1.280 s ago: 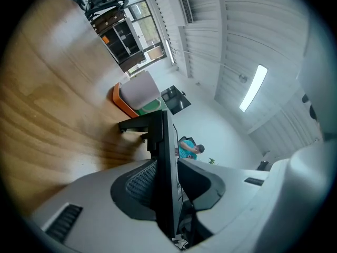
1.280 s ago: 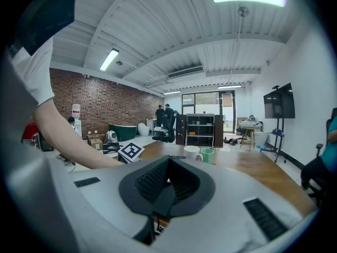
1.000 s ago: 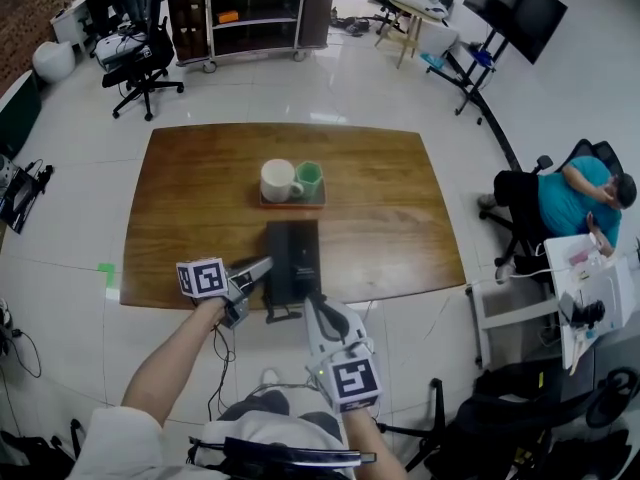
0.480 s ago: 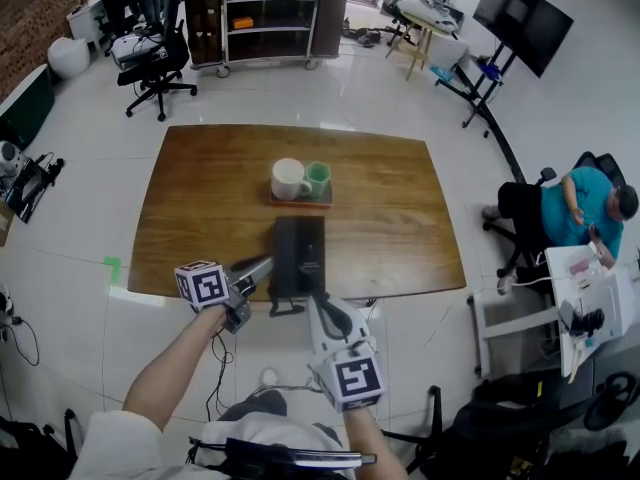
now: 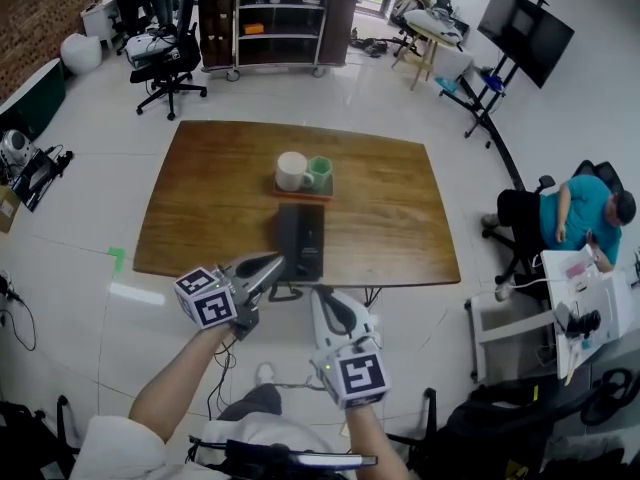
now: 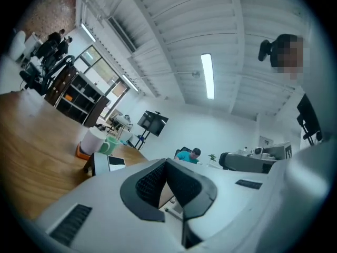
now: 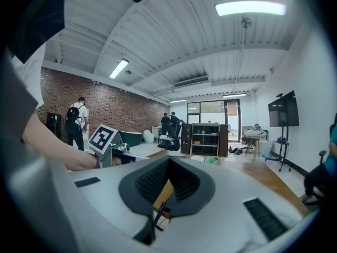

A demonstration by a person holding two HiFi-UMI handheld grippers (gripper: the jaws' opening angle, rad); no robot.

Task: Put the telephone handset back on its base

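Telephone (image 5: 300, 240) lies on the wooden table (image 5: 200, 208), near its front edge. Left gripper (image 5: 274, 264) and right gripper (image 5: 319, 298) hover just beside it, both clenched and empty.

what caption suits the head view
Left gripper and right gripper, shut and empty, hover near the black telephone at the table edge.

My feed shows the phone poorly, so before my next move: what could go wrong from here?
1. The cord loops off the table's near edge, close to the left gripper and right gripper. Either could snag it and drag the telephone off.
2. The white mug and green cup stand just behind the telephone, so a forward shove could knock them.
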